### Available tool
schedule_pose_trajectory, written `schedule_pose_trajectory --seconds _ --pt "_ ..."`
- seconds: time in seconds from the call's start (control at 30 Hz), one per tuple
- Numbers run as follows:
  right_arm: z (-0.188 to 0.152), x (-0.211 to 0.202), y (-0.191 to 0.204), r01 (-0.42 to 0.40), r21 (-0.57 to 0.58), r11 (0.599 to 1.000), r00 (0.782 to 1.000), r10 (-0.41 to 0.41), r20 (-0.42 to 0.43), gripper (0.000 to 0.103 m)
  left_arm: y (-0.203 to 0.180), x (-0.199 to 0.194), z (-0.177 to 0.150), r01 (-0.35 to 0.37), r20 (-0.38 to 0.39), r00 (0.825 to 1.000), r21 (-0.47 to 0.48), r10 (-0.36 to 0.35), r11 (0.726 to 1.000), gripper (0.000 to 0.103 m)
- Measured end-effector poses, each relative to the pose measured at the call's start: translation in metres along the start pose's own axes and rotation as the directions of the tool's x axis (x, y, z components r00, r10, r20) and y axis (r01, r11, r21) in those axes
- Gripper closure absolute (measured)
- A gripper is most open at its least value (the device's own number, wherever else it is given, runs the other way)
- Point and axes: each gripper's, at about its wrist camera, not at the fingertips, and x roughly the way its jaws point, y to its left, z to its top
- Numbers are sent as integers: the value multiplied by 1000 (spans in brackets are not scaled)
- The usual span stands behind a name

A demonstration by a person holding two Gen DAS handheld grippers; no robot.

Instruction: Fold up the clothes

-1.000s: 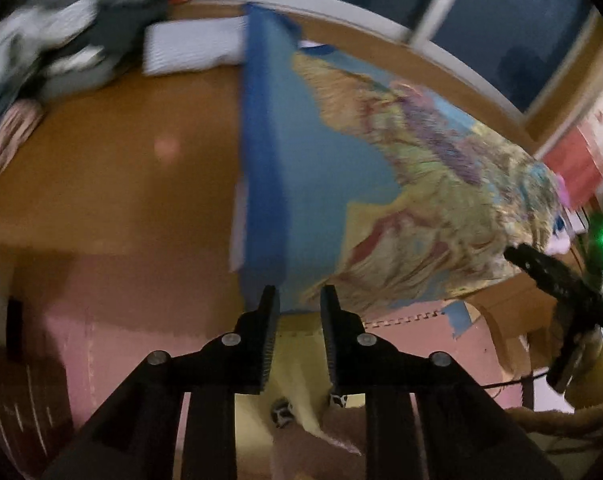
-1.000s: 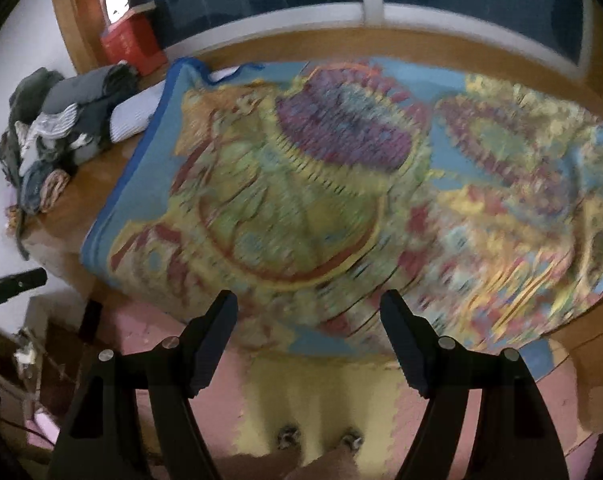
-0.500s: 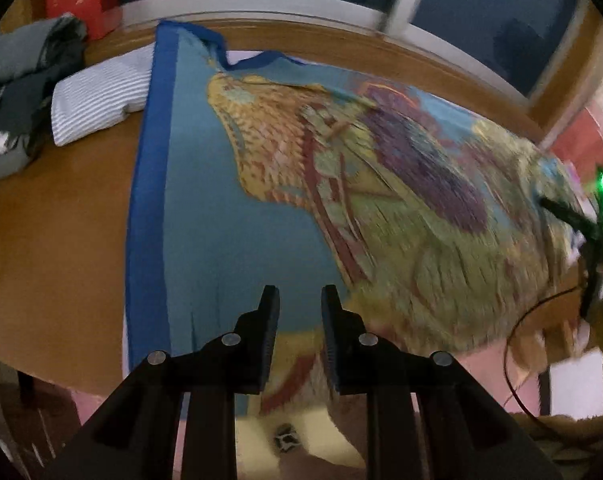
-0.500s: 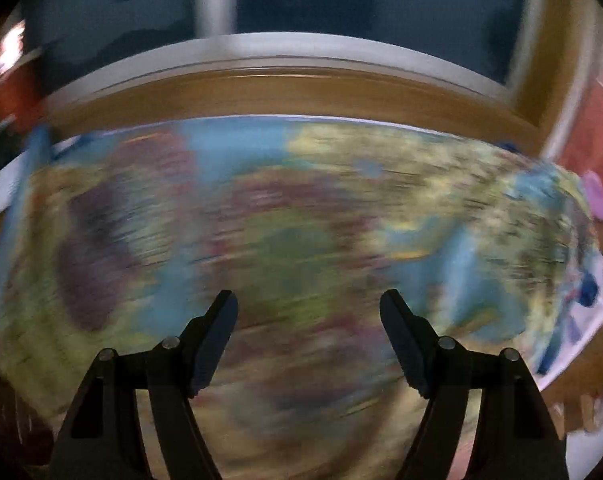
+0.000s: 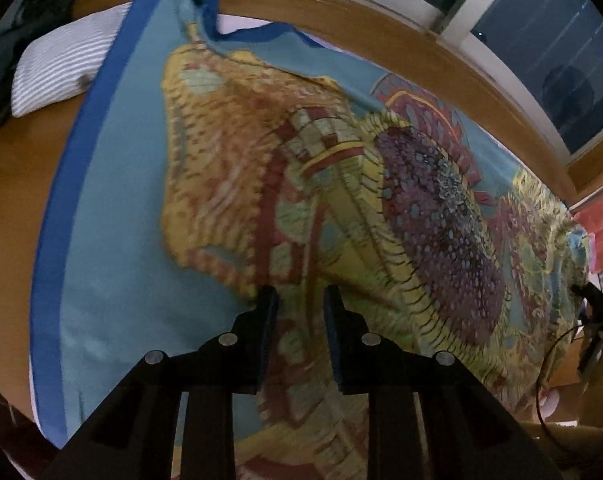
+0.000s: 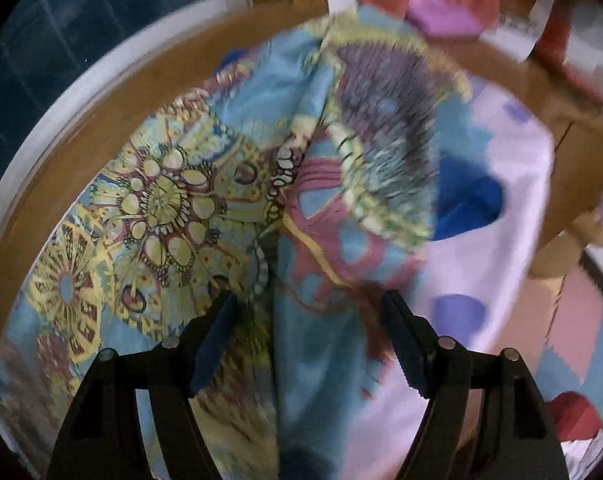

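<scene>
A large blue cloth with a yellow, red and purple print (image 5: 261, 184) lies spread over the wooden table (image 5: 17, 184), its dark blue border on the left. My left gripper (image 5: 297, 312) hovers over its near left part, jaws a narrow gap apart, holding nothing. In the right wrist view the same cloth (image 6: 173, 208) is bunched and creased at its right end, next to a white cloth with blue spots (image 6: 497, 216). My right gripper (image 6: 307, 316) is wide open just above the crease, empty.
A folded white striped garment (image 5: 57, 68) and dark clothes (image 5: 5, 44) lie at the table's far left. A window runs behind the table. A red and purple item (image 6: 437, 12) sits at the far right. Coloured floor mats (image 6: 573, 332) lie below the table's right end.
Both grippers have moved forward over the table. The left now looks down on the cloth's left part. The right has swung right to the bunched end. Jaw openings are unchanged.
</scene>
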Motion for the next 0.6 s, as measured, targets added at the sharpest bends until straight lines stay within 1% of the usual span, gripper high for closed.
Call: schedule_pose_trajectory --seconds 0.03,0.07,0.1,0.17,0.2,0.27,0.3,0.4,0.5,0.6 --pt "2 5 2 14 5 1000 1000 -14 -3 51 -4 2 2 -6 -4 1000 6 6 1000 79" --pt "2 2 3 37 9 999 999 -37 12 90 -8 4 4 -11 -8 1000 13 11 1000 79" --pt "2 -5 2 44 18 999 998 -44 35 101 -12 6 6 -16 -10 1000 26 16 1000 79" --pt "3 -20 -2 57 37 998 995 -60 80 102 -18 9 6 -12 -16 1000 45 13 999 79" --pt "1 -31 -6 76 42 996 991 -80 110 102 -19 10 6 -6 -21 1000 51 7 999 79" --pt "-6 -60 -22 140 51 989 973 -147 176 102 -22 11 5 5 -30 1000 63 -3 998 79" --pt "-9 -72 -33 160 61 985 968 -169 184 102 -24 12 5 11 -35 999 69 -8 998 79" --pt "-21 -89 -69 220 108 970 958 -235 165 102 -29 15 2 26 -51 998 88 -22 996 79" --pt "-35 -85 -93 309 135 941 938 -325 122 102 -28 15 -4 36 -62 998 108 -29 993 79" --pt "-45 -67 -95 365 79 928 926 -371 76 101 -24 12 -9 48 -65 997 112 -41 993 79"
